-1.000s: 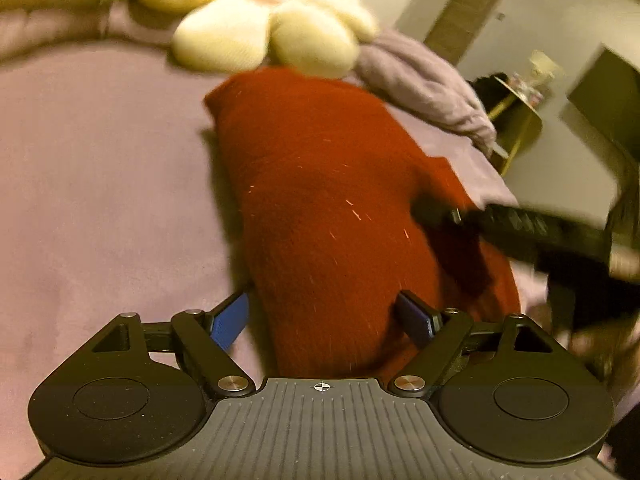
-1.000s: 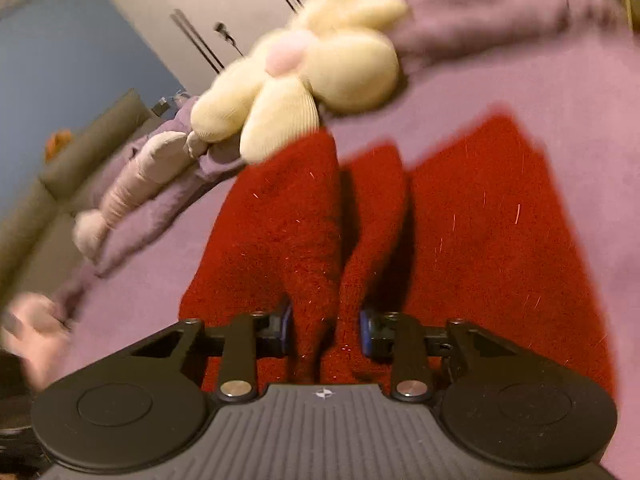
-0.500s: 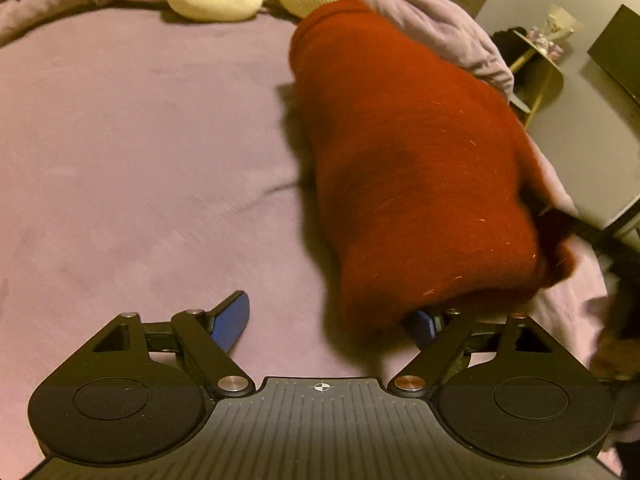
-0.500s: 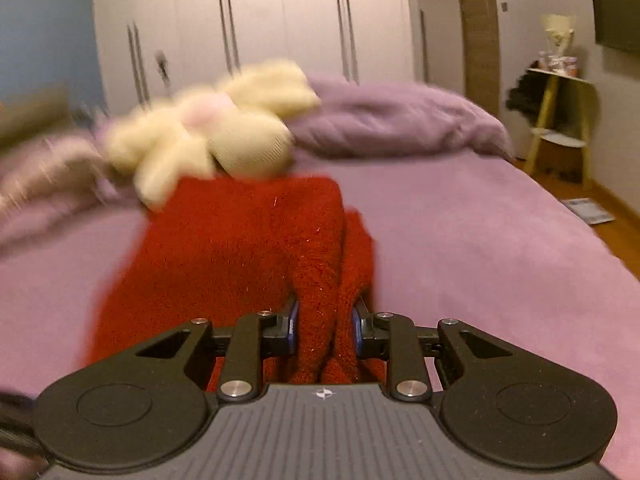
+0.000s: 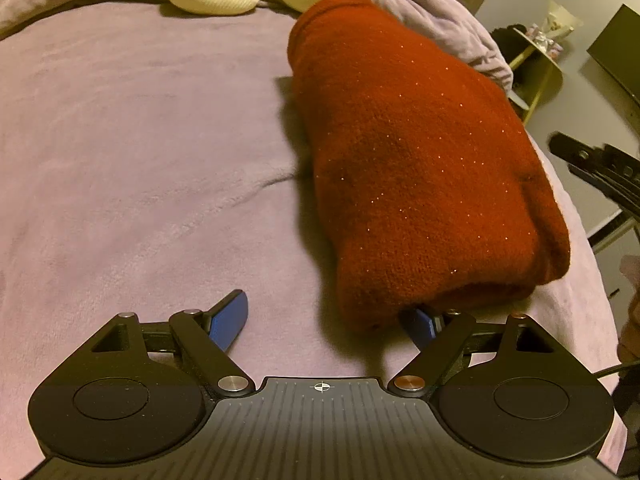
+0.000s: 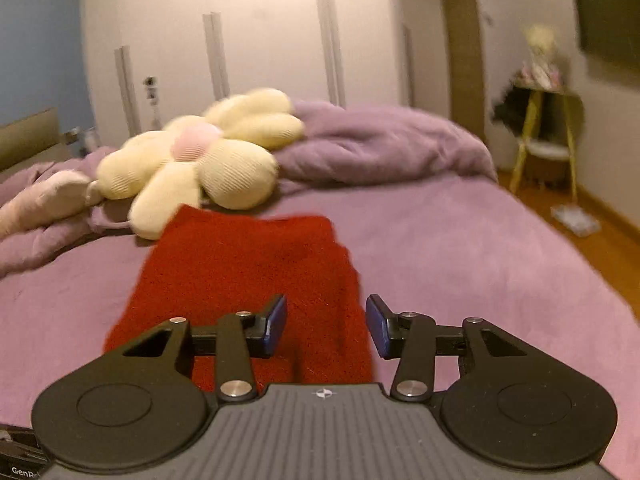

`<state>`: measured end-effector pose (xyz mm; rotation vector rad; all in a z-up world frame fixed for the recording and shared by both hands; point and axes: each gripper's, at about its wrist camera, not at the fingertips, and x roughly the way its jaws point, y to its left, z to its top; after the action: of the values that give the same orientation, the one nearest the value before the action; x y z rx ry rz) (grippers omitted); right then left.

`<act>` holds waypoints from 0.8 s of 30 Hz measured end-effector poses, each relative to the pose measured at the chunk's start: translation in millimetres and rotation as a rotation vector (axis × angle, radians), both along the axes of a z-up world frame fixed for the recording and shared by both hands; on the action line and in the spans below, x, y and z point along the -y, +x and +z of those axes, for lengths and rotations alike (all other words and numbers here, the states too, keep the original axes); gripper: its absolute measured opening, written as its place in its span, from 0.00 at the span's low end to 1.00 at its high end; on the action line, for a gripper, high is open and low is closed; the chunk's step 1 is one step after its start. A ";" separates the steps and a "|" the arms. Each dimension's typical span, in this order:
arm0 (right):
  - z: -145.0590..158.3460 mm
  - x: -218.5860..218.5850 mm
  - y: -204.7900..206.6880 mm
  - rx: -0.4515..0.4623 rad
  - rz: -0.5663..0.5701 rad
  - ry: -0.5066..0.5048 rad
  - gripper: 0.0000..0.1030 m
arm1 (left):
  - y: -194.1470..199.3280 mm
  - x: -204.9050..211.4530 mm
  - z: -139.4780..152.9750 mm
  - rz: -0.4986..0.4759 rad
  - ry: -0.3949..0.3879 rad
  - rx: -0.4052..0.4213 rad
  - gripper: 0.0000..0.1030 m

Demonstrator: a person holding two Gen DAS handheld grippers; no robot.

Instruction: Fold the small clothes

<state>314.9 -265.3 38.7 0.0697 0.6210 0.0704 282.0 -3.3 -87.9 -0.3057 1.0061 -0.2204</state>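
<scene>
A: Where did the red sweater [image 5: 412, 168] lie?
B: Folded on the purple bed [image 5: 132, 140], its long axis running near to far, its far end touching the flower cushion [image 6: 200, 156].

A: And the claws?
B: The left gripper [image 5: 328, 320] stood spread, its right finger at the near end's edge. The right gripper [image 6: 326, 324] was opening, pinching nothing, the sweater just beyond

A: Nearer hand?
B: Judged the left
</scene>
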 end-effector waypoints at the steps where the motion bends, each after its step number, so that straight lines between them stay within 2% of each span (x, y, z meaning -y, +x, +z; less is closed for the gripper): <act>1: 0.3 -6.1 3.0 0.004 0.030 -0.014 0.32 | -0.2 -1.2 0.3 0.007 -0.008 -0.001 0.84; 2: -2.9 -13.5 5.7 0.004 0.073 -0.022 0.26 | 0.1 -2.4 0.7 0.011 -0.015 -0.003 0.84; 5: -21.0 -26.0 13.3 -0.034 0.122 -0.054 0.23 | -0.4 -6.2 0.1 0.012 -0.023 -0.004 0.84; 6: -28.5 -28.3 14.7 -0.046 0.127 -0.078 0.22 | -0.7 -7.4 0.3 0.007 -0.022 -0.001 0.85; 7: -38.2 -30.0 18.0 -0.071 0.120 -0.110 0.16 | -0.9 -8.5 0.2 0.003 -0.022 0.000 0.85; 8: -52.5 -27.3 20.6 -0.098 0.111 -0.142 0.15 | -0.8 -9.8 0.1 -0.003 -0.026 -0.003 0.86; 10: -67.7 -21.2 21.6 -0.087 0.091 -0.166 0.15 | -1.8 -12.4 3.3 -0.009 -0.042 -0.010 0.86; 15: -44.3 -10.7 28.0 -0.122 0.123 -0.086 0.16 | -4.9 -26.4 25.9 -0.019 -0.036 0.034 0.85; 17: -31.9 -6.2 25.5 -0.112 0.109 -0.031 0.16 | 1.8 -31.6 35.7 0.008 -0.043 0.059 0.85; 20: -18.6 -4.6 38.6 -0.104 0.069 0.042 0.16 | 21.2 -32.6 48.3 0.043 -0.046 0.090 0.85; 24: -14.4 -17.3 71.9 -0.104 0.065 0.035 0.16 | 57.5 -13.6 62.5 0.071 -0.029 0.144 0.86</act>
<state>386.8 -248.0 24.3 0.0871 0.7262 0.1417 339.5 10.2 -25.4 -0.3466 0.8488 -0.1905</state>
